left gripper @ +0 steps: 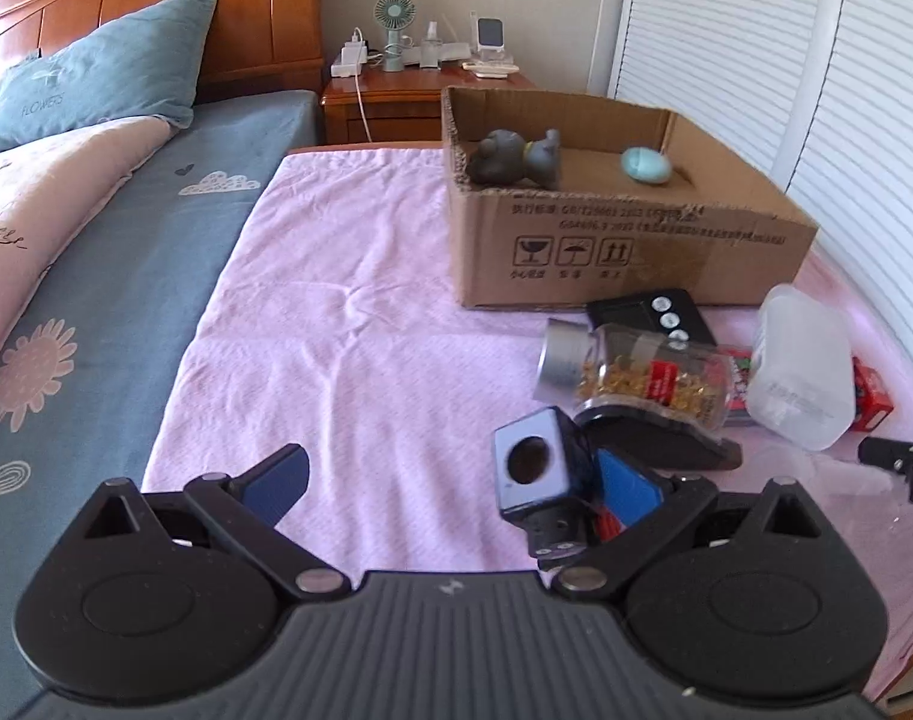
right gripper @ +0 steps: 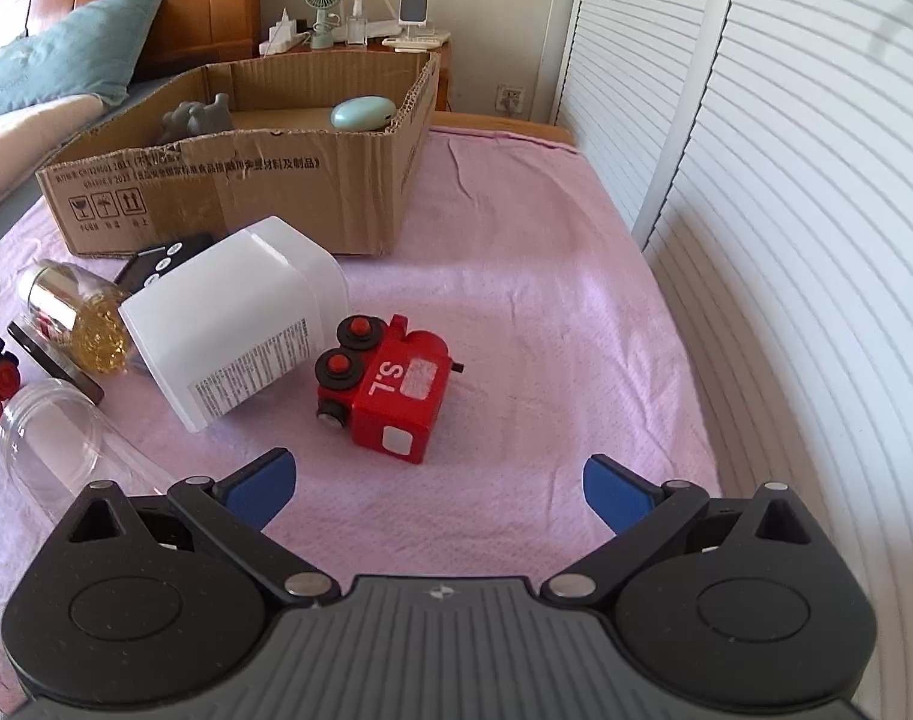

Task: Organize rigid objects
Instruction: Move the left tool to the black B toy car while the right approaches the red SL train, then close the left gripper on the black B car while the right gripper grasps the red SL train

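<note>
A cardboard box (left gripper: 624,252) (right gripper: 228,180) stands on the pink cloth, holding a grey animal figure (left gripper: 510,159) (right gripper: 195,117) and a pale blue oval case (left gripper: 647,165) (right gripper: 360,112). My left gripper (left gripper: 450,480) is open; a blue-and-black toy block (left gripper: 534,474) lies by its right finger. My right gripper (right gripper: 438,483) is open and empty, just short of a red toy train car (right gripper: 390,390). A white plastic tub (right gripper: 234,324) (left gripper: 801,366), a jar of gold pins (left gripper: 642,375) (right gripper: 81,318) and a black timer (left gripper: 654,315) lie before the box.
A clear jar (right gripper: 60,444) lies at the left. A bed with blue pillow (left gripper: 96,78) is on the left, a nightstand (left gripper: 396,96) with a fan behind, and white louvred doors (right gripper: 786,180) on the right. A flat black dish (left gripper: 660,438) lies under the pin jar.
</note>
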`<act>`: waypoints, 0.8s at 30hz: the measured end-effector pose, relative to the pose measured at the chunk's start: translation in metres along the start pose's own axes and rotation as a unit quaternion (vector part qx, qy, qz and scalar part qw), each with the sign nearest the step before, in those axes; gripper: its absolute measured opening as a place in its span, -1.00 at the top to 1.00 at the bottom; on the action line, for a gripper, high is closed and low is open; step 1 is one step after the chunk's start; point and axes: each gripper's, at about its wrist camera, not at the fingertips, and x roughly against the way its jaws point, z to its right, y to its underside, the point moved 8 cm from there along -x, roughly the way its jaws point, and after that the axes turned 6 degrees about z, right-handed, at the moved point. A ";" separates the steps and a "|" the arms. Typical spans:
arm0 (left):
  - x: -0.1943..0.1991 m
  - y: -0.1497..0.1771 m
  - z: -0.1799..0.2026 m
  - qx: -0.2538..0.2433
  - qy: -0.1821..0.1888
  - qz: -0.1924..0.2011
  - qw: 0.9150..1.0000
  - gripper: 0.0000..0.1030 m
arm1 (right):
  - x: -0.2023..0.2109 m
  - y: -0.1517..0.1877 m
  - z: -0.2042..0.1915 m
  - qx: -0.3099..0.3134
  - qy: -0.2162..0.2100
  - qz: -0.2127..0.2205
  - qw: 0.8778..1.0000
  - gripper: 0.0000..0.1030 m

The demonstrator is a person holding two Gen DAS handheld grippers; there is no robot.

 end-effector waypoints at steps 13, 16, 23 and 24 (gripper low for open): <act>0.002 0.013 0.007 0.020 0.041 -0.009 0.999 -0.95 | -0.019 0.002 0.011 -0.003 -0.003 0.000 1.000 -1.00; -0.002 0.016 0.012 0.022 0.045 -0.015 0.999 -0.95 | -0.028 -0.006 0.007 -0.003 -0.002 0.005 1.000 -1.00; -0.008 0.022 0.016 0.018 0.045 -0.026 0.998 -0.95 | -0.033 -0.012 0.011 -0.006 0.003 0.015 1.000 -1.00; -0.009 0.022 0.016 0.018 0.044 -0.028 0.998 -0.95 | -0.032 -0.011 0.016 -0.013 0.010 0.017 1.000 -1.00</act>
